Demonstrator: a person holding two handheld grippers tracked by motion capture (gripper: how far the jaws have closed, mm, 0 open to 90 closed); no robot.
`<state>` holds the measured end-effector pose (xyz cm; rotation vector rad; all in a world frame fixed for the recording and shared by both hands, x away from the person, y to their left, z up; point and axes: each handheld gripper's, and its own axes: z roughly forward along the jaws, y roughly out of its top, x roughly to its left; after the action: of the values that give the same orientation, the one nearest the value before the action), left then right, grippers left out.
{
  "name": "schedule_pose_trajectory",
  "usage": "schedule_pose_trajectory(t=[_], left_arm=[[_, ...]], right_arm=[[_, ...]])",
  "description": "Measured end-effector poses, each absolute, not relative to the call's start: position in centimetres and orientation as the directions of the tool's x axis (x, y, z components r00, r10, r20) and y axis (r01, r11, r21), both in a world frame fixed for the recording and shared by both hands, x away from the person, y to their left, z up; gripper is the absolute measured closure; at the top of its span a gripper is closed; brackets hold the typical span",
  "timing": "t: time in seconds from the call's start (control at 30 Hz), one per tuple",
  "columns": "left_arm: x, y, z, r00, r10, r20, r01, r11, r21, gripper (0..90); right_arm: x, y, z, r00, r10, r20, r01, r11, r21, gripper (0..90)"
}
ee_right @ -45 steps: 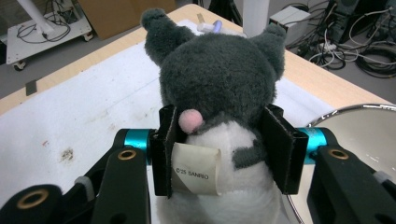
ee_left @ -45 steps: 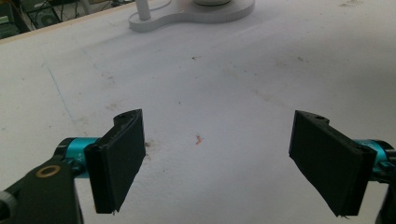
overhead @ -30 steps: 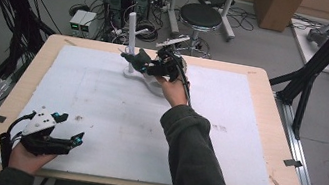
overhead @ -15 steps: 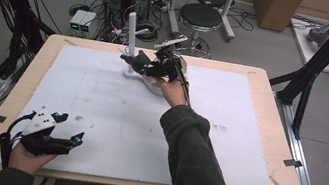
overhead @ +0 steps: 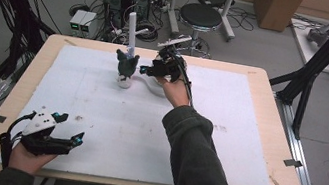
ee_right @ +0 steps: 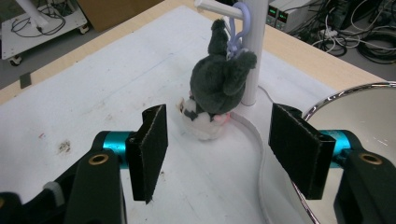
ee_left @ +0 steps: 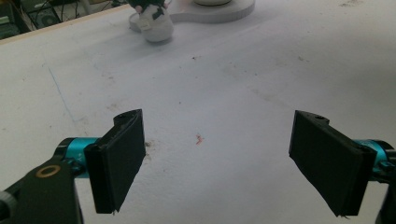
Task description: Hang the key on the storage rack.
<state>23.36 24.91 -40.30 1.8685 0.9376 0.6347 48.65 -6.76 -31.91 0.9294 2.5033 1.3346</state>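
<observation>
A: Right claw [ee_right: 217,154] — status?

B: Jaws have just been opening, now part-open w/ nothing between the pads. A sec ago they were pinched at the plush toy [overhead: 126,64]; now the claw sits just off to its side, hand hasn't shifted.

A: So it let go?

B: Looks like a release, yes. Toy, a dark grey stuffed animal w/ a white underside, hangs by a pale purple clip [ee_right: 238,28] from the side peg of the white stand [overhead: 132,29], bottom resting on or just above the stand's base; can't tell which. I'd judge the hanging step done.

A: Left claw [overhead: 70,130]?

B: Wide open, empty, resting at the near-left edge of the counter [overhead: 247,131], well apart from the toy.

A: Any containers?

B: Just one shiny metal bowl [ee_right: 359,116] beside the right claw; inside looks empty, as far as the rim shows.
</observation>
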Motion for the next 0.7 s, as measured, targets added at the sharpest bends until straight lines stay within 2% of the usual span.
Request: schedule_pose_trajectory(t=[0.7], left_arm=[[23.3, 24.6, -40.4, 0.578, 0.815, 0.039, 0.347, -0.289, 0.892, 18.9]], right_arm=[[46.8, -9.9, -31.8, -0.796, 0.579, 0.179, 0.445, 0.359, 0.82, 32.4]])
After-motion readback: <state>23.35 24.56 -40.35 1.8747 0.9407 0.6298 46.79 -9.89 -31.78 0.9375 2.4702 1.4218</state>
